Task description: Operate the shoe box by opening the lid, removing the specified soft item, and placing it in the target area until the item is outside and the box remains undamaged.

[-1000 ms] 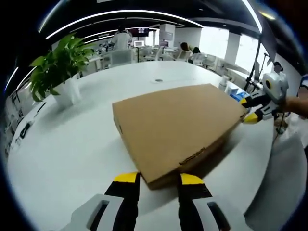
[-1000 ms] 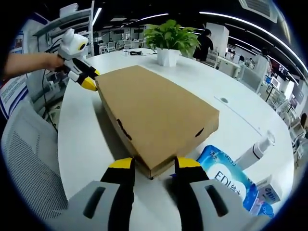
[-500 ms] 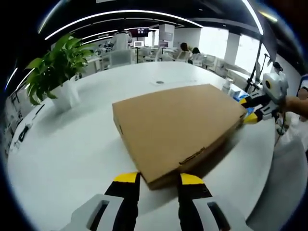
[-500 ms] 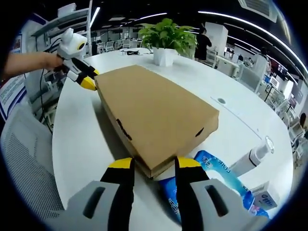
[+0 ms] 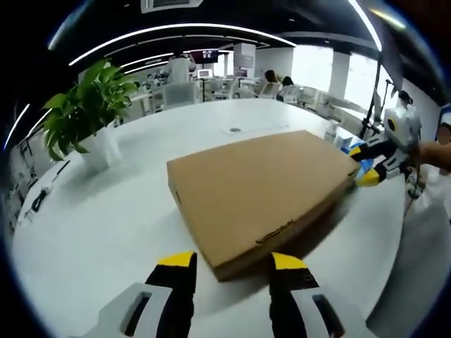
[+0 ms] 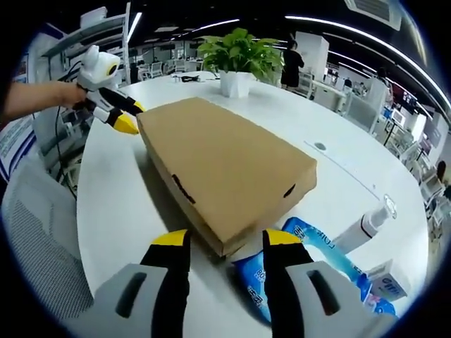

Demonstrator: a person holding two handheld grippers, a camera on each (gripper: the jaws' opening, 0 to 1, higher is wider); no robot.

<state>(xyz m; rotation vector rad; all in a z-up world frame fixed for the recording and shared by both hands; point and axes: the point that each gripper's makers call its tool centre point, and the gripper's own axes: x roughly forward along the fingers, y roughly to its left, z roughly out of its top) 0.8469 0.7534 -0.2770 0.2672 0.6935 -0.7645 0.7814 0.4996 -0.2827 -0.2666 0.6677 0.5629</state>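
Shoe box [image 5: 261,193]: shut, flat on table [image 5: 99,225]; I judge thin cardboard, light, crushable. Lift lid at corners.
Left gripper [image 5: 232,262]: jaws apart, empty, straddling box's corner.
Right gripper [image 6: 220,239]: same, opposite corner.

open-plan office. large round white worktop [image 5: 106,211]; potted green plant [image 5: 81,113] in a white pot standing on it. beyond the plant: rows of desks and white chairs [image 5: 176,84], a white pillar [image 6: 310,53]. dark ceiling above the plant, long curved light strips [image 5: 176,29]. bright windows [image 5: 310,67] far side. grey mesh chair [image 6: 35,239] beside the worktop.
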